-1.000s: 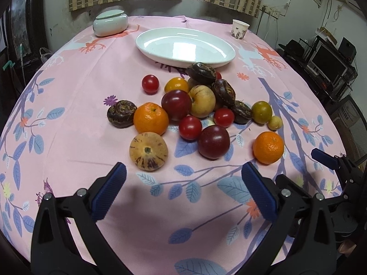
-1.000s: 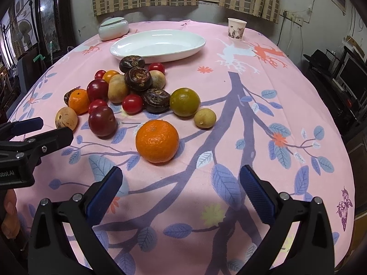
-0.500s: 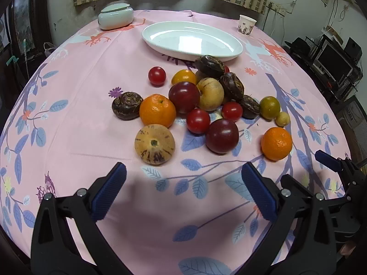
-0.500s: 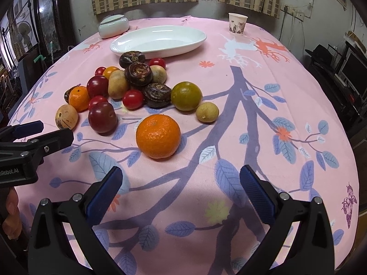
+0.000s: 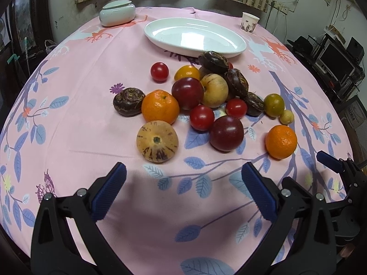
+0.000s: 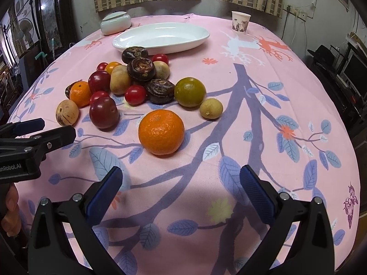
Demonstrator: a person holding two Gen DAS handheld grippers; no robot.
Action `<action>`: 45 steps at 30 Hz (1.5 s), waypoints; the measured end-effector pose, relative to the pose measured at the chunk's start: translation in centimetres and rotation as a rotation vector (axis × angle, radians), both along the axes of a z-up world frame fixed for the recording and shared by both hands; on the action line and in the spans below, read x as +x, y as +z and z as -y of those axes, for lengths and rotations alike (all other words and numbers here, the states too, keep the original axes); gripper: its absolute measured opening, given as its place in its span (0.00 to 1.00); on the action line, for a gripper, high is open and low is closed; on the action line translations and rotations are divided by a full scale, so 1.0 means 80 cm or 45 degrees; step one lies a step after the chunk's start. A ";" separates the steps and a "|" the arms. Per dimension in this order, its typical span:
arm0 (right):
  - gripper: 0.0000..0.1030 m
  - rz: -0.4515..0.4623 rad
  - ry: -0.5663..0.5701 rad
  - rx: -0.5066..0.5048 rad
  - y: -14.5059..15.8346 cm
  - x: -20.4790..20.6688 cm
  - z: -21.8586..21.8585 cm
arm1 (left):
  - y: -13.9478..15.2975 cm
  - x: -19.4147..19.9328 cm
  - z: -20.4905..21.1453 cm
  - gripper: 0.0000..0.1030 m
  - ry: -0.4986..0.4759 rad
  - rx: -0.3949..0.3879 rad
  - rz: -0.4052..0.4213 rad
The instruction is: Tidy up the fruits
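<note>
With both my left gripper (image 5: pixel 183 189) and right gripper (image 6: pixel 181 188) spread wide and empty near the tabletop's front edge, I judged a careless nudge could roll the lone orange (image 6: pixel 161 132) from the heaped fruits (image 6: pixel 140 78) mid-table, short of the plate (image 6: pixel 160 37) at the far edge

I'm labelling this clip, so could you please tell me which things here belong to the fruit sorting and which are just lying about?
Job: fruit pile, white oval dish, left gripper, right gripper.
Lying about: paper cup, lidded ceramic jar.
</note>
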State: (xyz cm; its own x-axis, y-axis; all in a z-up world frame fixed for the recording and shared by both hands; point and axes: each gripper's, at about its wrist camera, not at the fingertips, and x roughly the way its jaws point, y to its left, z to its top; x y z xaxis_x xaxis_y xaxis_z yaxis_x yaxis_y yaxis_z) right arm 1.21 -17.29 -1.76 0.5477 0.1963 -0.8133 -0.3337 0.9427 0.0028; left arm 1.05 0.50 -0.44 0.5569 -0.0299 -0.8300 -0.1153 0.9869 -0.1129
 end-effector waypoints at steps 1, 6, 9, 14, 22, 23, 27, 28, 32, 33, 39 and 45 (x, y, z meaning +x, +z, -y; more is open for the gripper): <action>0.99 -0.001 0.000 0.001 0.000 0.000 0.000 | 0.000 0.000 0.000 0.98 0.000 0.001 0.001; 0.99 -0.006 -0.003 0.012 -0.001 0.000 0.000 | -0.001 0.000 0.000 0.98 0.003 0.001 -0.001; 0.99 -0.006 -0.001 0.012 -0.001 0.001 0.000 | -0.001 0.001 -0.001 0.98 0.004 0.002 -0.001; 0.99 -0.004 0.003 0.009 -0.002 0.000 -0.001 | -0.001 0.001 -0.002 0.98 0.002 0.003 -0.001; 0.99 -0.011 0.005 0.013 -0.002 -0.001 -0.001 | -0.002 0.000 -0.002 0.98 0.004 0.002 -0.004; 0.99 -0.011 0.006 0.012 -0.001 0.000 -0.001 | -0.002 0.000 -0.001 0.98 0.004 0.004 -0.003; 0.99 -0.001 0.005 -0.037 0.000 0.001 -0.003 | -0.001 0.001 -0.002 0.98 -0.009 0.021 0.006; 0.99 0.011 0.000 -0.067 0.002 0.002 -0.004 | 0.000 0.002 -0.003 0.98 -0.017 0.031 0.018; 0.99 0.052 -0.020 -0.093 0.008 0.006 0.003 | -0.010 0.013 -0.017 0.98 -0.031 -0.004 -0.008; 0.99 0.045 -0.028 -0.072 0.008 0.009 0.007 | -0.014 0.016 -0.020 0.98 -0.031 -0.023 -0.029; 0.99 0.014 -0.016 -0.010 0.006 0.021 0.011 | -0.027 0.033 -0.036 0.98 -0.021 -0.063 -0.086; 0.99 0.030 0.021 -0.045 0.007 0.026 0.006 | -0.027 0.033 -0.059 0.98 -0.025 -0.125 -0.079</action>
